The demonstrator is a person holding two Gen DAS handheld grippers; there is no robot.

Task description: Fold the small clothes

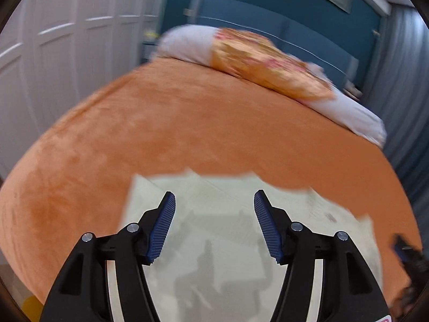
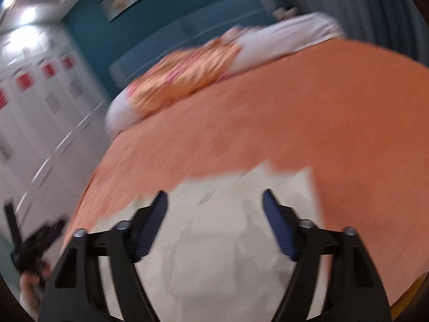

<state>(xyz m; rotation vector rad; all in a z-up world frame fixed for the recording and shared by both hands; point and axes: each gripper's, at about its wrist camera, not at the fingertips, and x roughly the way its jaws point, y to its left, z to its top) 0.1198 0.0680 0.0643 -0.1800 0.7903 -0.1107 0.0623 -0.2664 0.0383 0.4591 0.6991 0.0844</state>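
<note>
A pale cream garment lies flat on the orange bedspread near the bed's front edge. My left gripper is open and empty, hovering above the garment's middle. In the right wrist view the same garment lies below my right gripper, which is open and empty above it. The right gripper shows at the far right edge of the left wrist view, and the left gripper at the far left of the right wrist view. Both views are blurred.
White pillows and an orange patterned cushion lie at the head of the bed against a teal headboard. White wardrobe doors stand to the left. Grey curtains hang at the right.
</note>
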